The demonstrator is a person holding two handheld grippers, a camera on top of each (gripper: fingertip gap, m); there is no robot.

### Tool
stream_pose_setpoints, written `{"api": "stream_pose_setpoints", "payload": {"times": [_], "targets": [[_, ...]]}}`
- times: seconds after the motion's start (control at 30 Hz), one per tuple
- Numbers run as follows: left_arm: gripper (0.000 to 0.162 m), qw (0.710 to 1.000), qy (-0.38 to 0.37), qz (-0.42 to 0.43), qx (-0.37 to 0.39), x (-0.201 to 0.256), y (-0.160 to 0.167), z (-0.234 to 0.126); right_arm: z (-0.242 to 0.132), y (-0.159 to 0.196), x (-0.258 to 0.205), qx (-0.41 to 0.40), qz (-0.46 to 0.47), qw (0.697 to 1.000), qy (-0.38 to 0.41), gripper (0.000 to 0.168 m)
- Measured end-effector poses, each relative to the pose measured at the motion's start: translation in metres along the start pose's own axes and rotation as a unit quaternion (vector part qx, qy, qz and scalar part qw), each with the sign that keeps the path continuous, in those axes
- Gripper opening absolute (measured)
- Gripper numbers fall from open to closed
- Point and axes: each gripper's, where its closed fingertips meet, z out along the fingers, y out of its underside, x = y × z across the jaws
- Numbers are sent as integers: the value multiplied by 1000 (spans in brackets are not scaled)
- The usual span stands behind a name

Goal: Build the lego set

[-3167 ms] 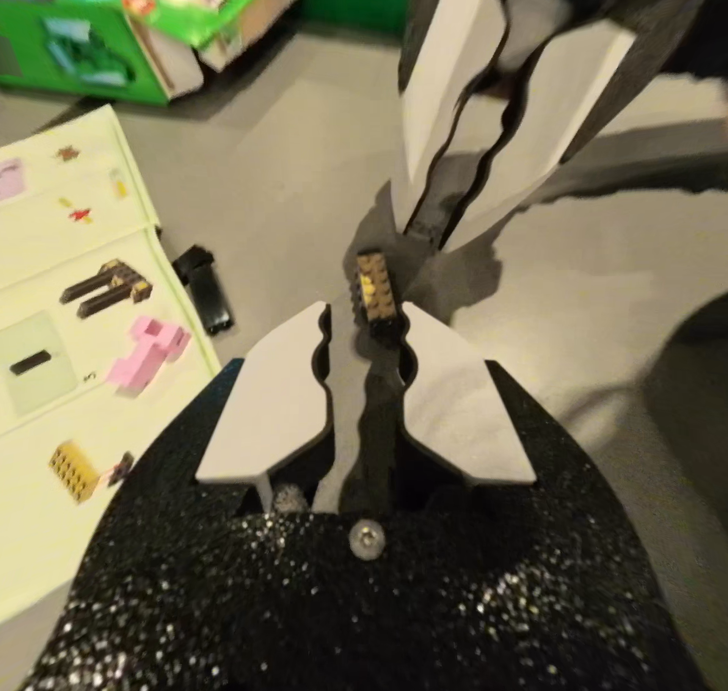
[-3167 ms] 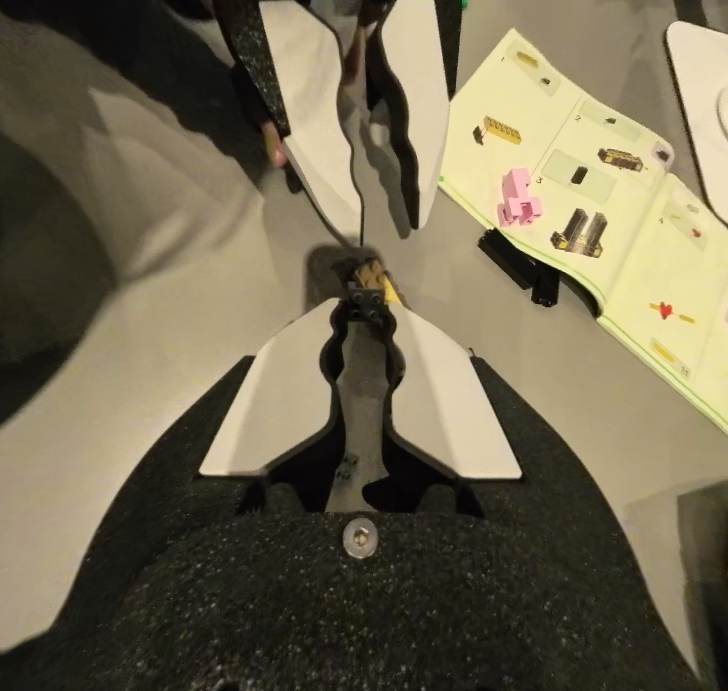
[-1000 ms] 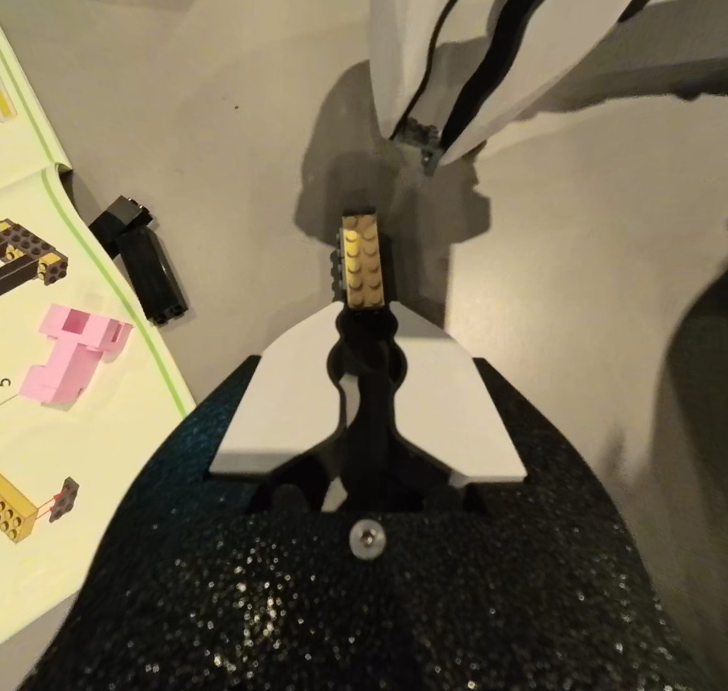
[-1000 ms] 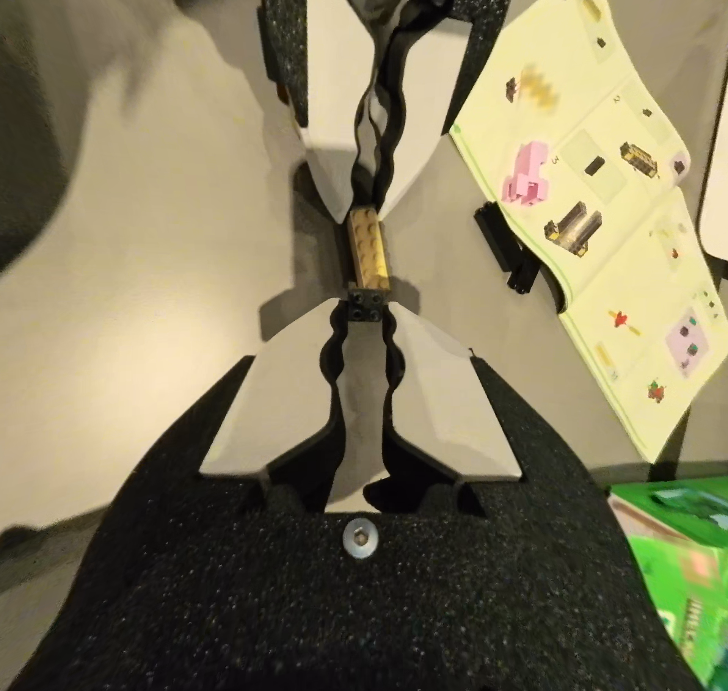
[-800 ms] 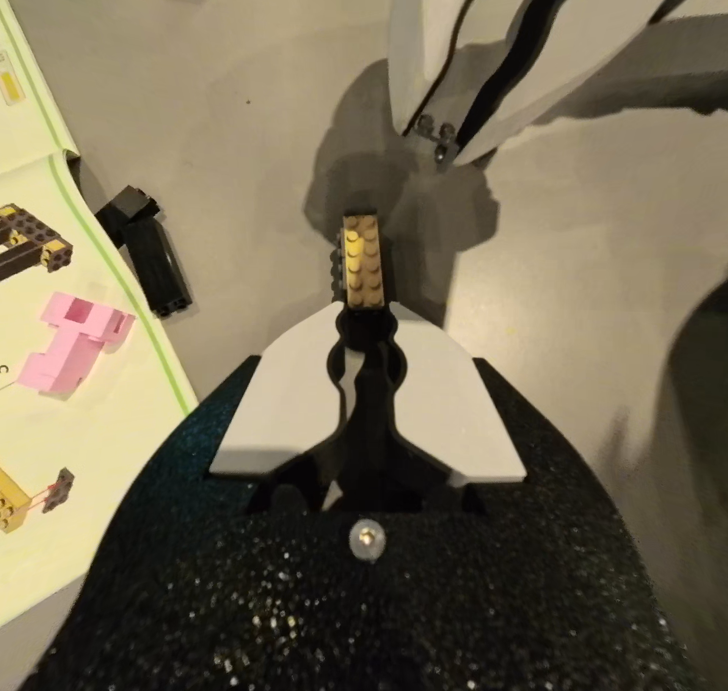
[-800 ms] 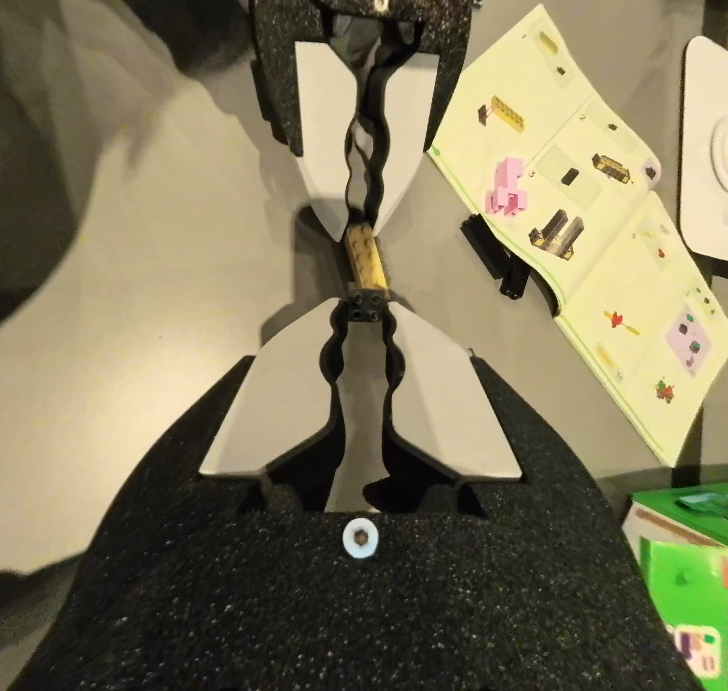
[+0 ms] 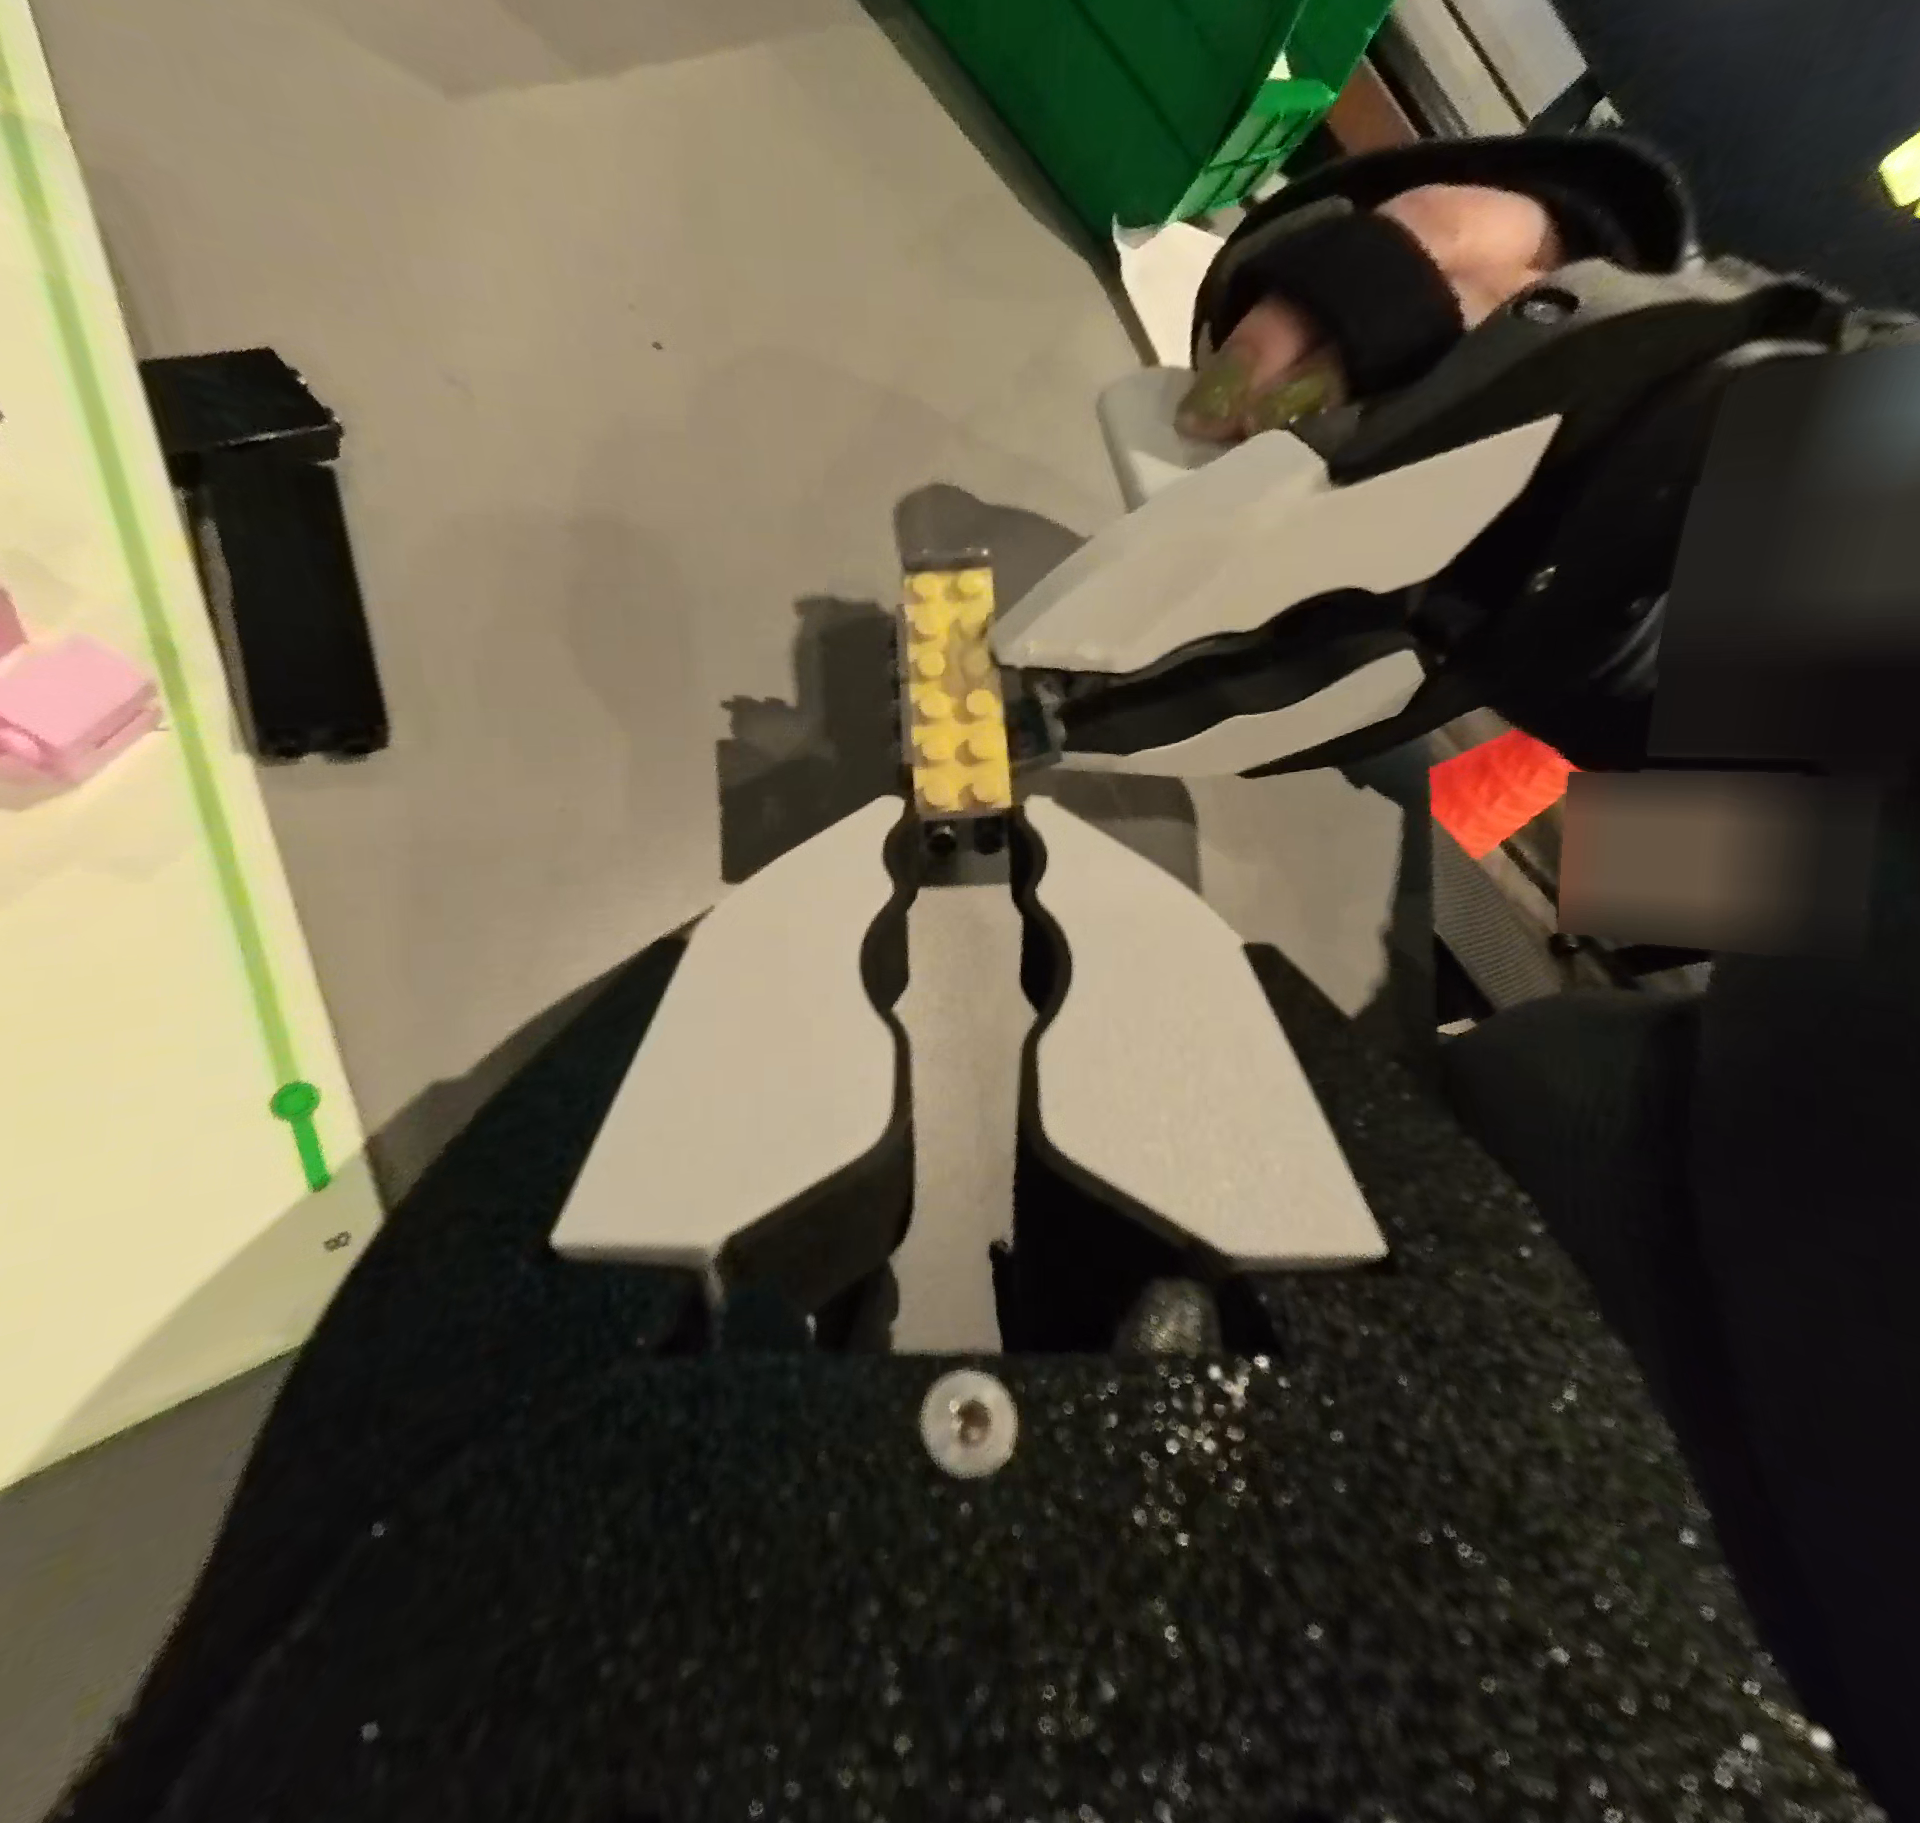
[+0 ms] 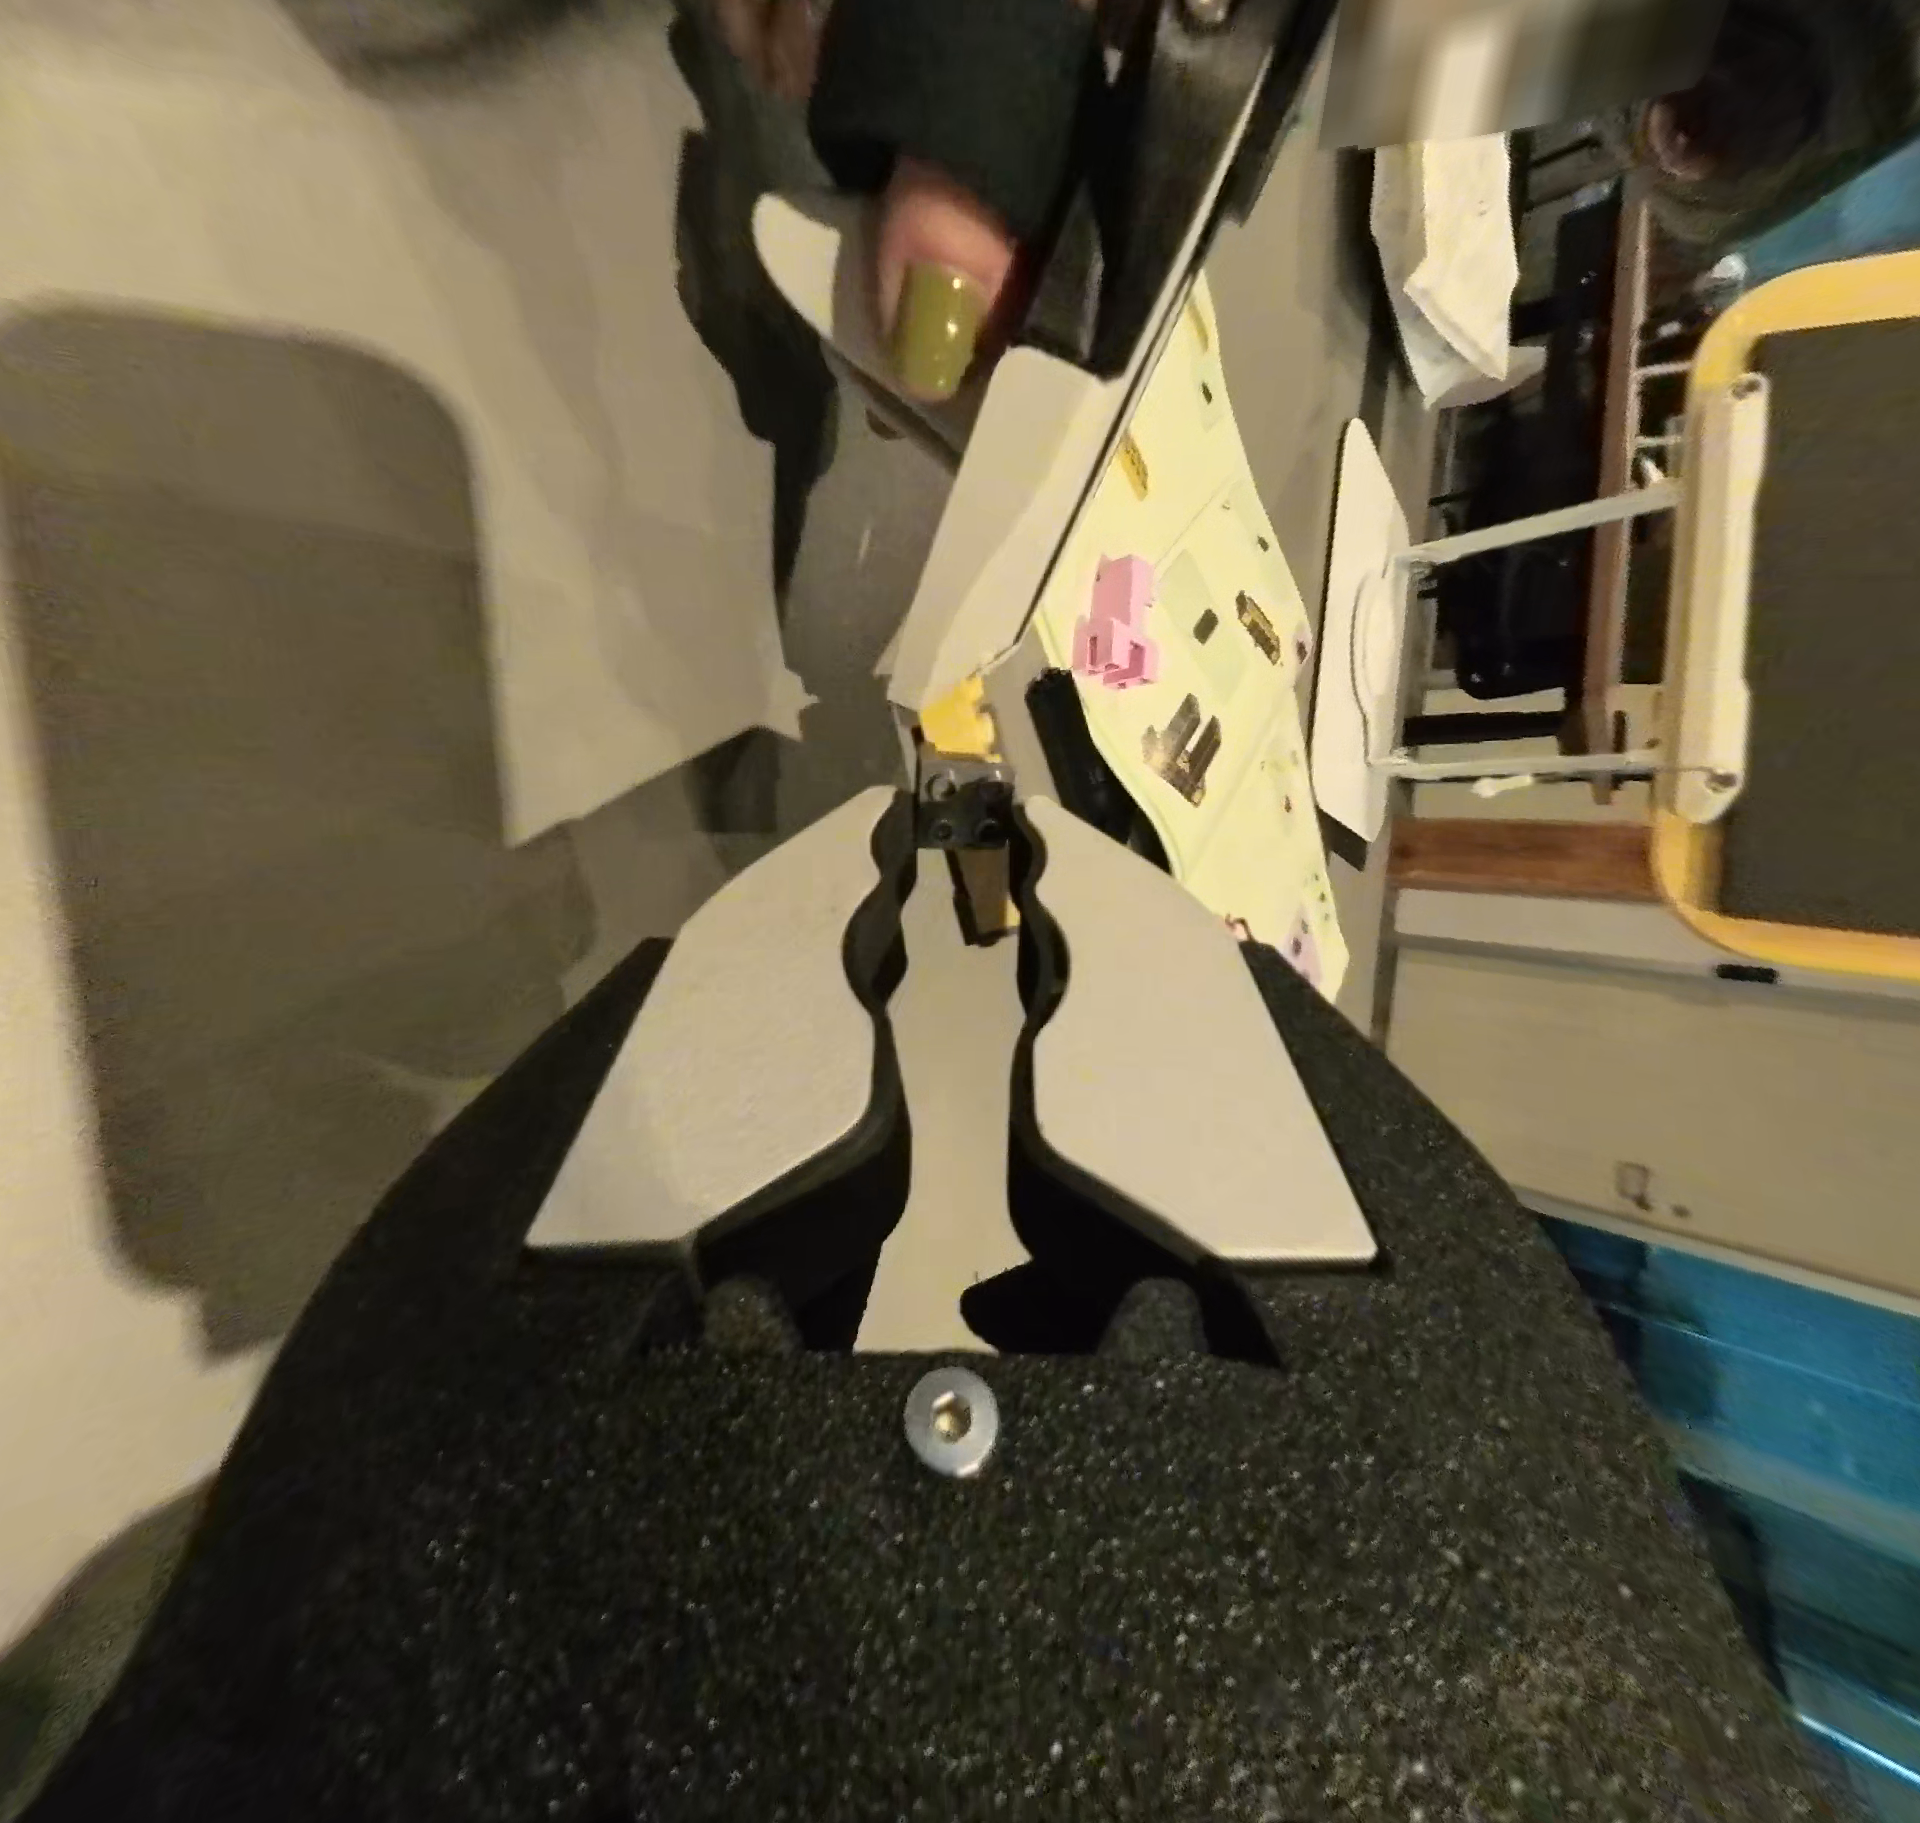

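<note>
At the far left of the left wrist view lies the pale yellow-green paper instruction booklet [image 7: 114,838] with a pink block figure printed on it, and just beside its edge a long black plastic lego brick [image 7: 275,568] rests on the grey counter [image 7: 540,339]. In the middle, the left claw [image 7: 956,838] pinches the near end of the yellow studded lego plate with a dark underlayer [image 7: 951,687], holding it above the counter, studs facing the camera. From the right, the right claw [image 7: 1023,693] comes in sideways, its tips against the plate's right edge and pressed on a small dark grey lego piece [image 7: 1039,724]. Behind it sits a green plastic bin [image 7: 1122,59].

In the right wrist view, the right claw [image 8: 961,817] grips that small dark piece [image 8: 956,802], touching the yellow plate [image 8: 961,719], with the left claw [image 8: 935,693] slanting down from above. The booklet [image 8: 1236,630] lies to the right.
</note>
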Motion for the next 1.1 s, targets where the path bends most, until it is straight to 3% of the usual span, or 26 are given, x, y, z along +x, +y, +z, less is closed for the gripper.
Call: {"api": "stream_pose_setpoints", "payload": {"times": [0.53,1.1], "targets": [[16,999,26,-35,16,1,-2,-1,1,-1,3,-39,-106,994,10,16],[16,999,8,-36,27,-3,-8,-2,8,5,10,-83,-139,986,52,17]]}}
